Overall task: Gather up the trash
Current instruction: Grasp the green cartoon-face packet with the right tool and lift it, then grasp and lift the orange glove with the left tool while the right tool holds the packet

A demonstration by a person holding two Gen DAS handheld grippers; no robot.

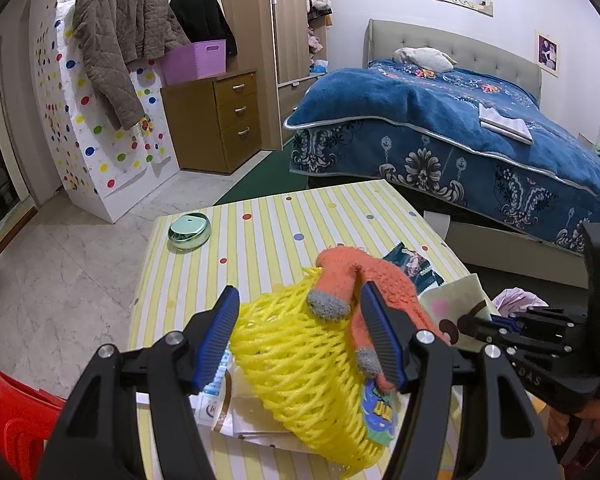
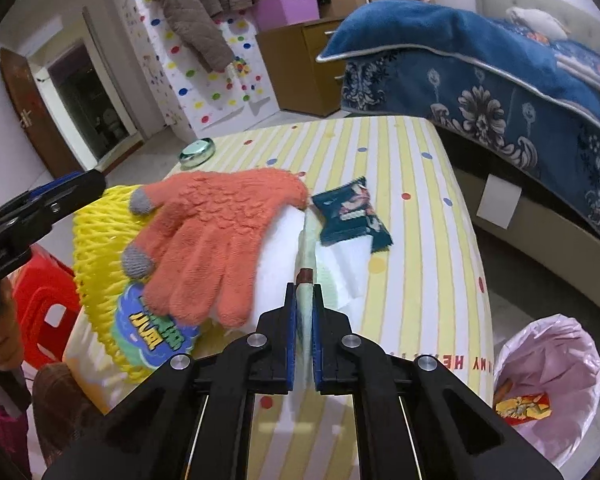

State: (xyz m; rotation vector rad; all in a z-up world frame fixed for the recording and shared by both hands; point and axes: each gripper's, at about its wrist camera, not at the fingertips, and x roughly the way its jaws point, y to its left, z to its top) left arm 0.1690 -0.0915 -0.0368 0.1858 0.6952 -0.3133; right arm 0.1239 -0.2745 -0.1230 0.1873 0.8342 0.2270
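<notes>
A yellow foam net lies on the striped table with an orange glove draped over it. My left gripper stands wide around the net, its pads pressing on the net's sides and on a glove finger. A colourful wrapper shows under the net. My right gripper is shut on the edge of a thin pale packet; the left wrist view shows the packet as cream with a brown print. A dark teal snack wrapper lies further back, beside white tissue.
A bin lined with a pink bag stands at the table's right, with a red-yellow wrapper inside. A green round tin sits at the far left corner. A red stool is on the left. The bed lies beyond.
</notes>
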